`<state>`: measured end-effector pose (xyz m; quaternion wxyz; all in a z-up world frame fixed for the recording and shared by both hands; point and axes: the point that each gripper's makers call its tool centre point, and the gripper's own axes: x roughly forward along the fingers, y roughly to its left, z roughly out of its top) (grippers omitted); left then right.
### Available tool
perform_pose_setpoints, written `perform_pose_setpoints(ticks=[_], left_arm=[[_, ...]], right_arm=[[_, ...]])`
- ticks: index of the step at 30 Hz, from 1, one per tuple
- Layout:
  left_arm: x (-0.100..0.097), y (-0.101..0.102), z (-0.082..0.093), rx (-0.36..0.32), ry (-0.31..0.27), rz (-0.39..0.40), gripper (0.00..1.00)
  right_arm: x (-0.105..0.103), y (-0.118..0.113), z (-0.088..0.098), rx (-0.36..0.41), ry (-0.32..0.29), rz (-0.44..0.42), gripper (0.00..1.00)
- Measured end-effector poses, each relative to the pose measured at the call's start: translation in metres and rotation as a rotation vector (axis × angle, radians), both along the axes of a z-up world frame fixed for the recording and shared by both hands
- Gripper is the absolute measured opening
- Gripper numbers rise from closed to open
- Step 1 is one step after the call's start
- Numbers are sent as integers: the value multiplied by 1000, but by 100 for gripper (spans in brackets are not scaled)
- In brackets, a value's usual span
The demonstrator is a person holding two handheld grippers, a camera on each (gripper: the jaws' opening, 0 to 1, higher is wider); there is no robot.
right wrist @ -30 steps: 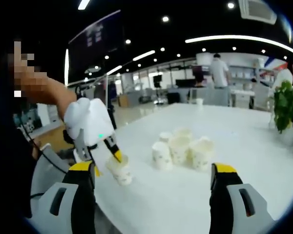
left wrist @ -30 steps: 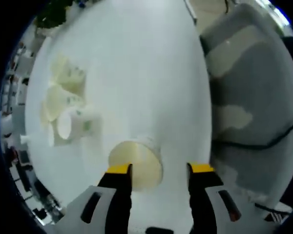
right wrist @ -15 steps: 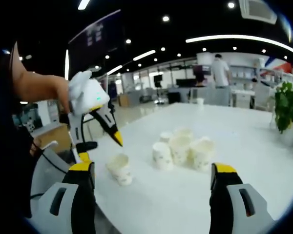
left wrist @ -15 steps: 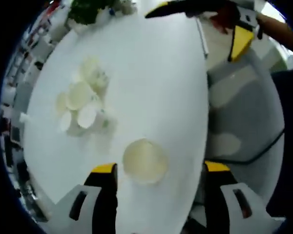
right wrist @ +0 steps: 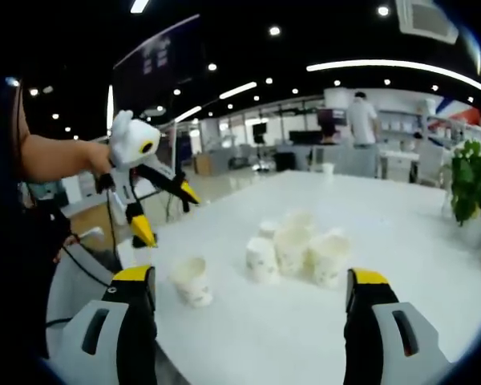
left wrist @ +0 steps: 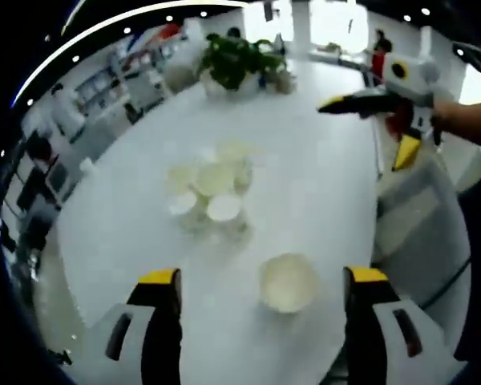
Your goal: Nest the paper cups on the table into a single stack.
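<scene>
A white tabletop point(left wrist: 144, 208) carries the paper cups, and a single paper cup point(left wrist: 289, 281) stands alone near the tabletop's near edge, mouth up, well apart from the others. The cluster of paper cups point(left wrist: 211, 187) sits further in toward the middle of the tabletop, the cups touching or just beside one another, most with mouths up. In the left gripper view, the left tool point(left wrist: 260, 281) hangs above the near edge with its jaws spread wide and nothing between them; the single cup lies below, between the two jaw tips, but is not touched. The right tool point(left wrist: 377, 128) comes in over the tabletop's side edge, held by a hand, its jaws wide apart and empty. In the right gripper view, the right tool point(right wrist: 252, 281) looks along the tabletop from the near edge, with the single paper cup point(right wrist: 191, 281) near its left jaw and the cluster point(right wrist: 298, 249) beyond; the left tool point(right wrist: 162, 213) is raised above the tabletop's corner, open. Bare tabletop lies between the single cup and the cluster and all around the cluster. A potted plant point(left wrist: 239, 62) stands at the far edge.
</scene>
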<state>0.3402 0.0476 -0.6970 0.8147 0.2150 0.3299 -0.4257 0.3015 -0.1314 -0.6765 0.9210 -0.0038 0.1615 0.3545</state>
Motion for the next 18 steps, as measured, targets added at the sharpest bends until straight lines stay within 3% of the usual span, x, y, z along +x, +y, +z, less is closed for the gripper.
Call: perform_pose_setpoints(ticks=[4, 8, 11, 18], left_arm=[[4, 14, 3, -102, -19, 93, 89], [2, 28, 8, -163, -78, 119, 93], [1, 44, 11, -215, -91, 173, 96], [-7, 64, 10, -232, -106, 194, 100]], right_arm=[[2, -2, 0, -9, -4, -8, 97], [2, -5, 0, -21, -6, -13, 98], [4, -9, 0, -27, -11, -24, 98], [8, -10, 0, -35, -15, -32, 98]])
